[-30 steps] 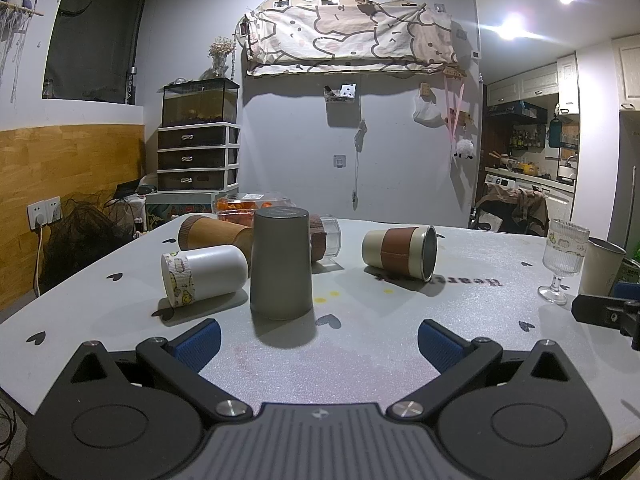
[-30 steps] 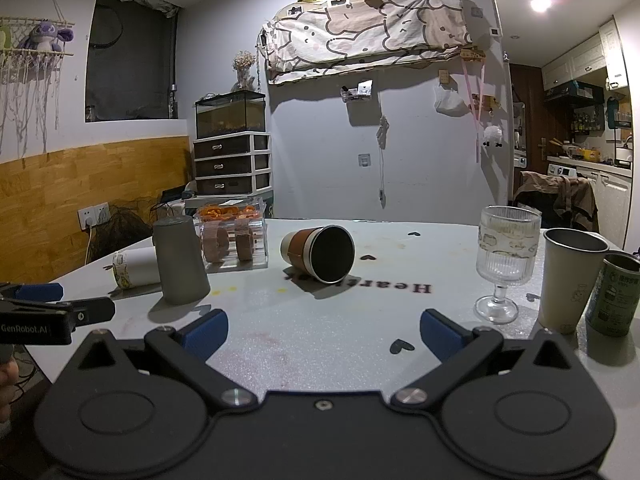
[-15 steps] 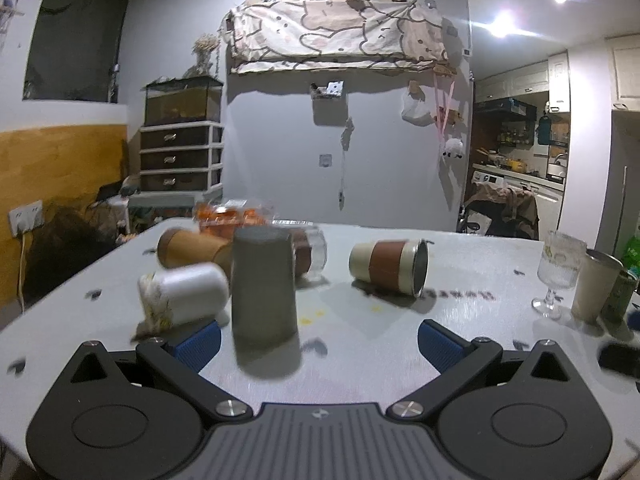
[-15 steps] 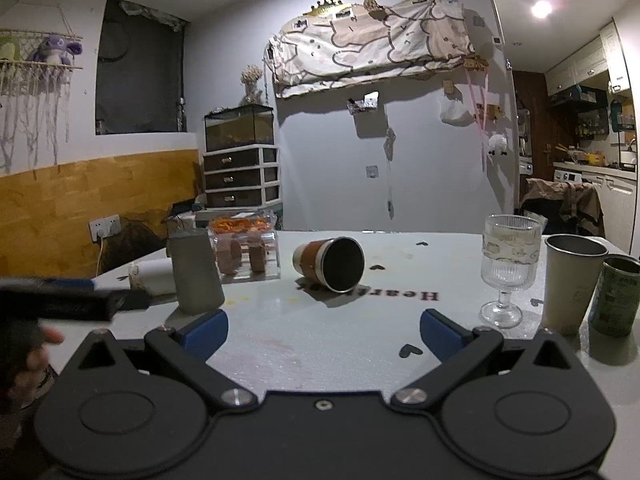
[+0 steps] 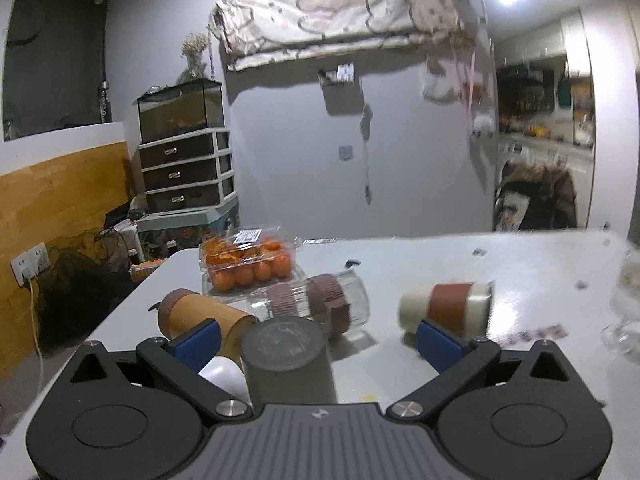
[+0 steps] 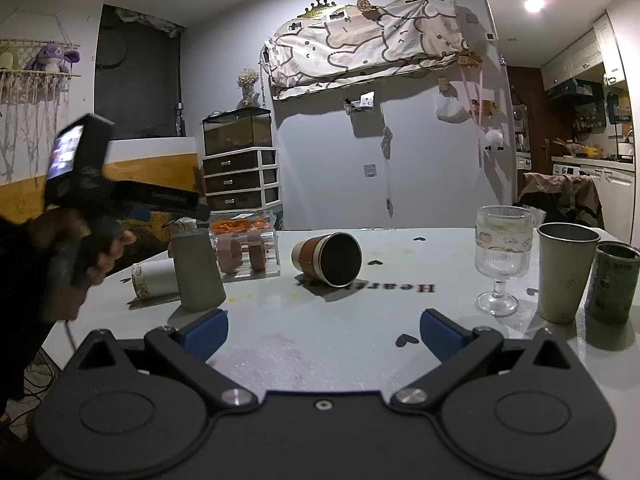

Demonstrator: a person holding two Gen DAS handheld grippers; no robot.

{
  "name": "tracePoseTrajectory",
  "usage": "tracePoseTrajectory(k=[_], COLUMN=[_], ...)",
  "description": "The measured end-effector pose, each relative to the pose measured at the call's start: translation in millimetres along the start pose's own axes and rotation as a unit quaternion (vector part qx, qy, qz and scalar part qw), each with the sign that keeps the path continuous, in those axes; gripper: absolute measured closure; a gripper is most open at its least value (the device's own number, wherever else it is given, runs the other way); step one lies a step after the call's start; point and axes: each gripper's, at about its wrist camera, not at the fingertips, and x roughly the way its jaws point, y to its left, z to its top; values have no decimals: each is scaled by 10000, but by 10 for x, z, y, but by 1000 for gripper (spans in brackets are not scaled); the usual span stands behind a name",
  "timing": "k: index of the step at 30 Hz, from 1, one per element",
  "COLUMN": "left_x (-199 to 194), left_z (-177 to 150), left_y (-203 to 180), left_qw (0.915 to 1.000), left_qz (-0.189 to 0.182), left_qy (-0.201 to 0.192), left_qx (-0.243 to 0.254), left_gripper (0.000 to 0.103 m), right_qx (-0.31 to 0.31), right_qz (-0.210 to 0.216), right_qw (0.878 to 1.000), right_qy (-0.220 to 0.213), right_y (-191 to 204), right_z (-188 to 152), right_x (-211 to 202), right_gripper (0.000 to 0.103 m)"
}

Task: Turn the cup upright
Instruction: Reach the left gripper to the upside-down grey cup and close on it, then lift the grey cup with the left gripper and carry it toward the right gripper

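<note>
Motion blur smears the far wall — a white cup (image 5: 222, 374) sits half hidden behind the grey cup (image 5: 286, 360); a glass (image 5: 628, 312) is cut off at right.

A: What lies on the table (image 6: 328, 344)?

B: A grey cup (image 6: 196, 270) stands mouth down at the left, a white cup (image 6: 154, 278) on its side behind it.

A: And in the middle?

B: A brown-banded cup (image 6: 328, 258) lies on its side, mouth toward the right wrist camera. A clear box (image 6: 246, 250) sits left of it, a fruit pack (image 5: 246, 266) behind that, and a wooden cup (image 5: 200, 318) lies nearby.

A: The right?

B: A goblet (image 6: 502, 258), a metal cup (image 6: 566, 272) and a green can (image 6: 612, 282), all upright, in a row.
</note>
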Motion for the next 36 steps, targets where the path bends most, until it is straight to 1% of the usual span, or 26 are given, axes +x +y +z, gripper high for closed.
tracePoseTrajectory(k=[3, 5, 6, 8, 10, 11, 13, 15, 17, 20, 23, 25, 28, 32, 36], left_x=[213, 312, 344, 410, 435, 442, 450, 396, 285, 116, -53, -177, -370, -637, -787], left_z=[-11, -23, -33, -37, -48, -52, -49, -36, -23, -4, -18, -51, -109, -200, -275], left_y=[-6, 22, 37, 70, 95, 104, 90, 55, -16, -217, -468, -664, -934, -1255, -1509], left_qw=[9990, 9985, 9983, 9979, 9977, 9976, 9978, 9984, 9991, 9992, 9969, 9937, 9868, 9741, 9599], left_qz=[248, 274, 261, 271, 329, 369, 352, 239, 58, -344, -769, -1093, -1563, -2129, -2611], left_qy=[226, 389, 459, 564, 573, 567, 552, 510, 406, 174, 15, -44, -101, -257, -205], left_qx=[288, 285, 255, 185, 153, 149, 102, 85, 76, 85, 151, 239, 420, 722, 1003], left_gripper=[6, 9, 12, 20, 36, 38, 38, 39, 40, 40, 40, 40, 40, 40, 40], right_qx=[16, 24, 30, 48, 73, 84, 107, 114, 113, 146, 165, 170, 184, 249, 335], right_qz=[-2, -3, -9, -16, -26, -25, -17, -18, -21, -18, -14, -28, -79, -101, -17], right_qw=[10000, 10000, 10000, 10000, 10000, 9999, 9999, 9999, 9999, 9999, 9999, 9998, 9998, 9996, 9993], right_qy=[14, 20, 25, 41, 58, 61, 66, 67, 60, 48, 50, 36, -3, -36, 192], right_y=[-13, -27, -36, -54, -70, -71, -71, -65, -68, -78, -86, -89, -111, -164, -213], right_z=[-7, -14, -19, -25, -32, -32, -37, -42, -40, -45, -51, -50, -42, -57, -119], right_x=[3, 0, -2, 2, 8, 7, 7, 5, 2, 3, 8, 3, -28, -81, 3], right_gripper=[0, 0, 0, 0, 0, 0, 0, 0, 0, 0, 0, 0, 0, 0, 0])
